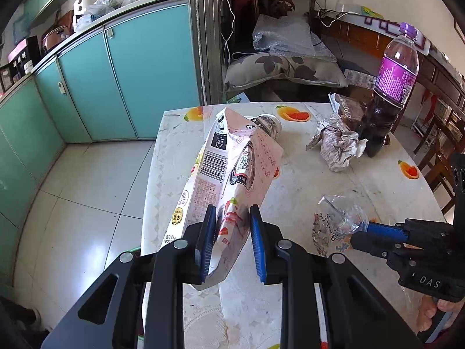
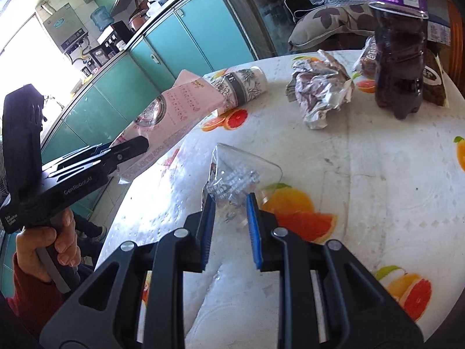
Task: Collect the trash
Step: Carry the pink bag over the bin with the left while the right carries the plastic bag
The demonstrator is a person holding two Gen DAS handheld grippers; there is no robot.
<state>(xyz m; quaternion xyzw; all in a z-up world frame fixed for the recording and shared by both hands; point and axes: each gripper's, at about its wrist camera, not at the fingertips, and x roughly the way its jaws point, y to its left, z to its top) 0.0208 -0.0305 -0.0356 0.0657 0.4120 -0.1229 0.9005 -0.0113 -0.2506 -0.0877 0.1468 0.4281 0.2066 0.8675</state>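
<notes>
The left gripper's (image 1: 231, 212) blue-padded fingers (image 1: 208, 232) are clenched on the lower end of a crumpled pink-and-white paper carton (image 1: 232, 163), which slants up and away from them, lifted over the near left edge of the round surface (image 1: 290, 197) with its fruit-print cloth. The right gripper's (image 2: 230, 200) blue fingers (image 2: 252, 226) are closed on a crinkled clear plastic wrapper (image 2: 238, 171); its far end lies on the cloth, just beside an orange-and-grapefruit print.

Behind the carton's top, a white paper cup with a dark floral band (image 2: 247, 83) lies on its side near the far edge of the surface; in the left wrist view the carton hides most of it. Further right sits a crumpled ball of silvery printed paper (image 1: 337, 142), touching or nearly touching a plastic bottle of dark drink with a purple label and cap (image 1: 389, 96), which stands upright. A brown snack packet (image 1: 348, 110) lies behind the ball, against the bottle.

A hand (image 2: 49, 247) in a red sleeve grips the left gripper's handle. Beyond the surface stand teal cabinet doors (image 1: 122, 67) over a pale tiled floor (image 1: 81, 197), and a leaf-print cushion (image 1: 284, 67) with a bubble-wrap bag on it.
</notes>
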